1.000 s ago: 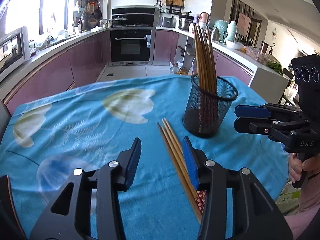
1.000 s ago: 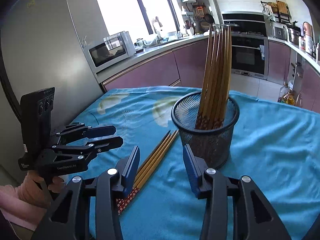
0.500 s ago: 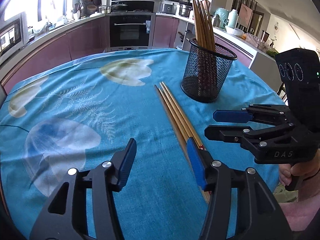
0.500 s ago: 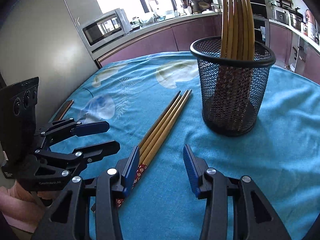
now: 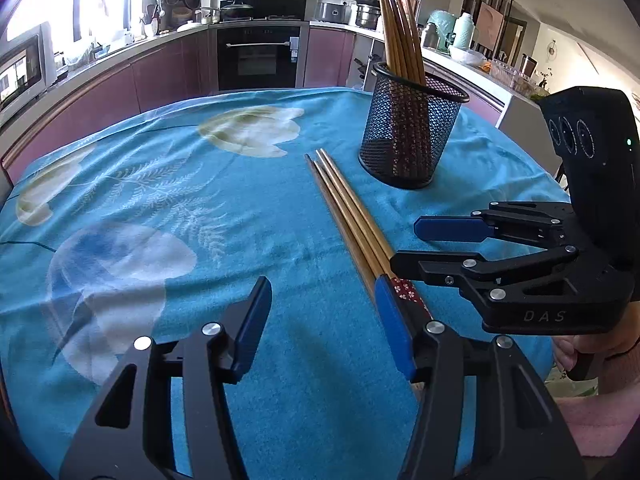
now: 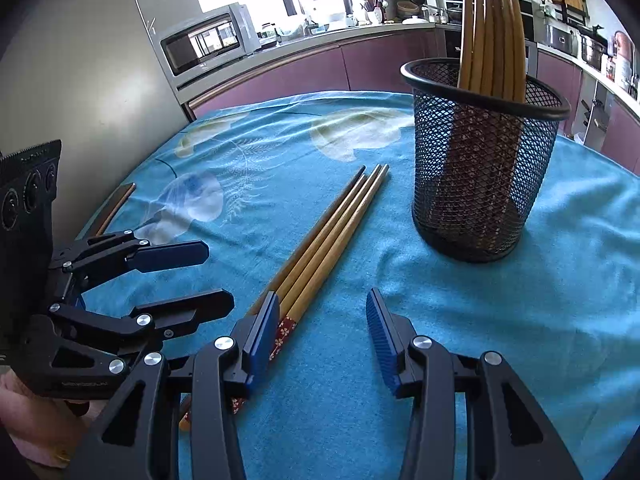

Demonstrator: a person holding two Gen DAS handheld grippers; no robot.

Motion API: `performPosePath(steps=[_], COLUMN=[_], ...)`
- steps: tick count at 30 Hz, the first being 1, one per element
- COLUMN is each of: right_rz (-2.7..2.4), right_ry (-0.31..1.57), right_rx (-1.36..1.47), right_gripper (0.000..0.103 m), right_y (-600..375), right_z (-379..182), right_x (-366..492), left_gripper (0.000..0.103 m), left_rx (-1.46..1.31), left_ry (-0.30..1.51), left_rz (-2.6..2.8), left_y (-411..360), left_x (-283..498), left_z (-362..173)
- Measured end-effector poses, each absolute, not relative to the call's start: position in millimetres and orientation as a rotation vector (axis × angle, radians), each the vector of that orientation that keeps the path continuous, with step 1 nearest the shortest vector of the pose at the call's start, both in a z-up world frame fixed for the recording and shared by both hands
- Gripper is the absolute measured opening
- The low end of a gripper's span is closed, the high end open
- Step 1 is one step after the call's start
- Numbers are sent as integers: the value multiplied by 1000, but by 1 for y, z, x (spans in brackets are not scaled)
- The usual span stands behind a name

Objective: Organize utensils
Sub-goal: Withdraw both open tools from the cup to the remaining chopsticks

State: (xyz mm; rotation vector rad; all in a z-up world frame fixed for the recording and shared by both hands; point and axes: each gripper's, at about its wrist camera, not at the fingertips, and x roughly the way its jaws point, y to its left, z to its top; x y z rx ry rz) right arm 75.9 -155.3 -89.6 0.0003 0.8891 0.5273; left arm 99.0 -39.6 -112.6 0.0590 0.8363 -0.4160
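Observation:
A bundle of loose wooden chopsticks [image 5: 348, 216] [image 6: 332, 236] with red patterned handle ends lies on the blue tablecloth. Behind it stands a black mesh holder [image 5: 412, 136] [image 6: 480, 168] with several chopsticks upright in it. My left gripper [image 5: 324, 324] hovers low over the cloth, open and empty; its right finger [image 5: 394, 328] covers the handle ends. My right gripper [image 6: 322, 332] is open too, and the handle ends pass under its left finger [image 6: 264, 332]. Each gripper also shows in the other's view, the right gripper [image 5: 406, 244] and the left gripper [image 6: 219, 276], facing each other across the handle ends.
A blue floral tablecloth [image 5: 160, 200] covers the round table, whose edge drops off close behind both grippers. A person's hand [image 5: 576, 352] holds the right gripper. Kitchen counters, an oven [image 5: 260, 56] and a microwave [image 6: 208, 40] stand far behind.
Both grippers came down and closer to the chopsticks' handle ends on the cloth. The left gripper's jaws widened. The right gripper's jaws kept the same gap.

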Motion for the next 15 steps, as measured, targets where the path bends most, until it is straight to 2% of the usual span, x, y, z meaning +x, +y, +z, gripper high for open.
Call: performPosePath(steps=[15], right_rz=[503], right_ry=[891], right_rx=[-54], right_gripper=[41], right_y=[-153], right_z=[-90], right_x=[74], left_gripper=[56], left_rx=[66], left_ry=[843], left_rz=[-425], left_y=[-42], left_x=[97], left_z=[-117])
